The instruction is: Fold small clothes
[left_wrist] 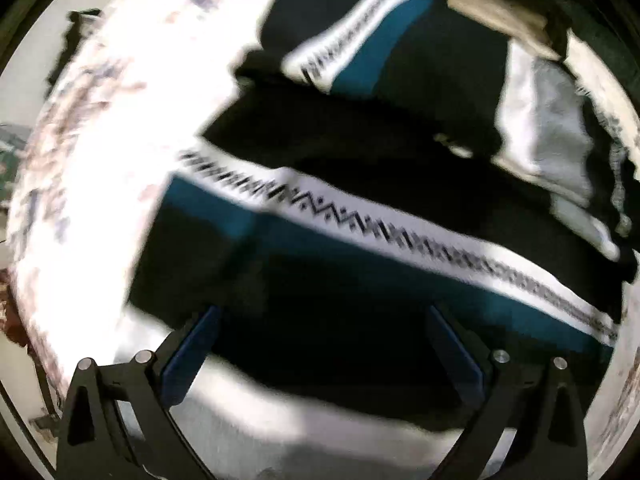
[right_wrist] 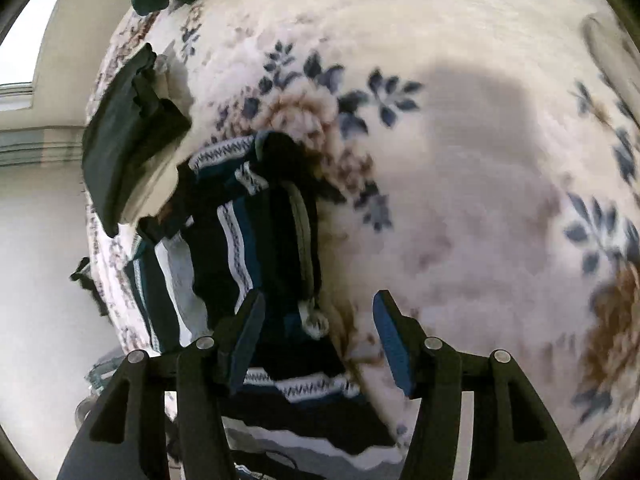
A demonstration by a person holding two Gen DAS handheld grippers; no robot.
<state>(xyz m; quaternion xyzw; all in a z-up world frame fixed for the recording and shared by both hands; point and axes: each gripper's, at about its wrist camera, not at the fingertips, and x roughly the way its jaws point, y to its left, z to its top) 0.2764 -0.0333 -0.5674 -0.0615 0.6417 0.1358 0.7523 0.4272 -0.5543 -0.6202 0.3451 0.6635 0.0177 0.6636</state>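
My left gripper [left_wrist: 320, 344] gapes wide, empty, above the striped sweater [left_wrist: 360, 240] lying on the flowered blanket [right_wrist: 460, 160]; my right gripper [right_wrist: 320, 320] stands half open beside it, holding nothing

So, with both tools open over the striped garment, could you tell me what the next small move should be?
Probably lower the left tool and close it on the striped garment's near edge: both it and the right tool hang open, gripping nothing, and the garment lies rumpled on the floral blanket.
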